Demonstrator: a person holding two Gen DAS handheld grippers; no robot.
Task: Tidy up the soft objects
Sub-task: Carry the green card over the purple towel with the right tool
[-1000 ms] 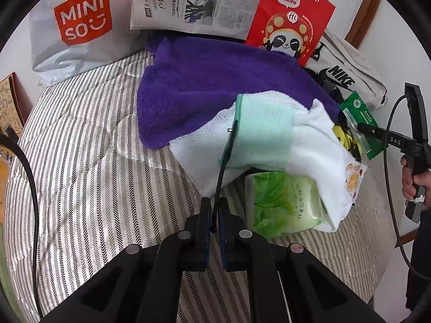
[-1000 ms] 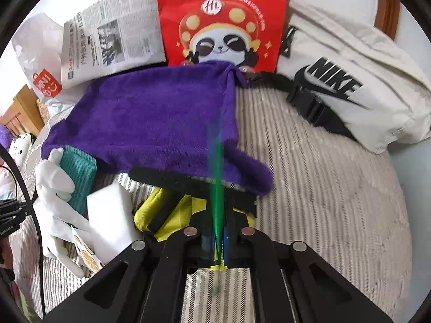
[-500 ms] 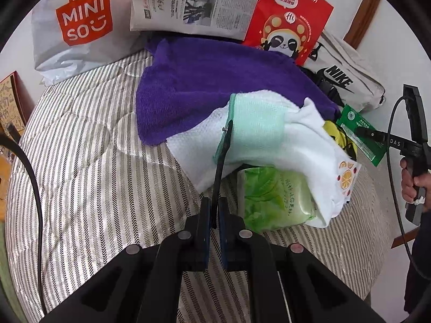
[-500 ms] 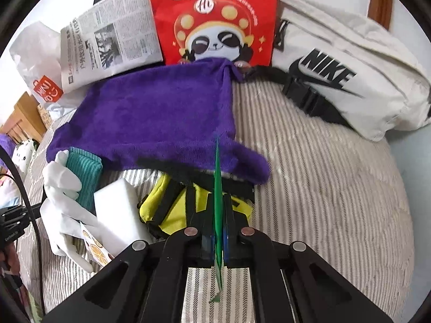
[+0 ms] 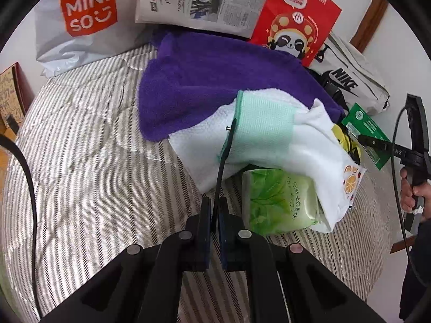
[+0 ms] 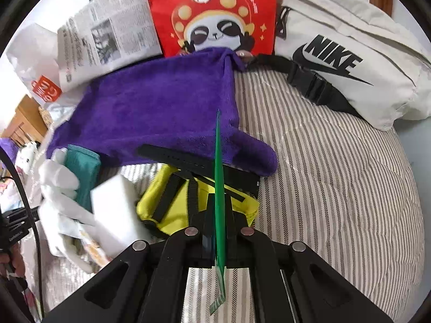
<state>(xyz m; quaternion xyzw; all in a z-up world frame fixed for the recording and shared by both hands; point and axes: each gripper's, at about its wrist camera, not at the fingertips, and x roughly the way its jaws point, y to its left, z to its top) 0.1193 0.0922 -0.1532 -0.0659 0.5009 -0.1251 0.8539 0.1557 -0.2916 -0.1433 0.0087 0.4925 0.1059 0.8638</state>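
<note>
On the striped bed, a purple towel (image 5: pixel 215 80) lies under a white towel with a mint band (image 5: pixel 264 123), which drapes over a green tissue pack (image 5: pixel 277 199). My left gripper (image 5: pixel 214 207) is shut on a thin black strap (image 5: pixel 223 156) that rises towards the mint band. My right gripper (image 6: pixel 217 215) is shut on a flat green packet (image 6: pixel 218 177), seen edge-on; the packet also shows in the left wrist view (image 5: pixel 363 132). Below it lie a yellow pouch (image 6: pixel 188 204) and a black strap (image 6: pixel 175 158) by the purple towel (image 6: pixel 161 107).
At the bed's head stand a Miniso bag (image 5: pixel 80 24), a newspaper (image 5: pixel 199 0), a red panda bag (image 5: pixel 293 21) and a white Nike bag (image 6: pixel 350 53). A white block (image 6: pixel 115 210) and white gloves (image 6: pixel 59 183) lie left of the yellow pouch. Striped bedding (image 5: pixel 89 156) spreads left.
The right gripper has lifted the green packet higher and steadied it. The left gripper has drawn back slightly with the strap, and the white towel and tissue pack shifted a little.
</note>
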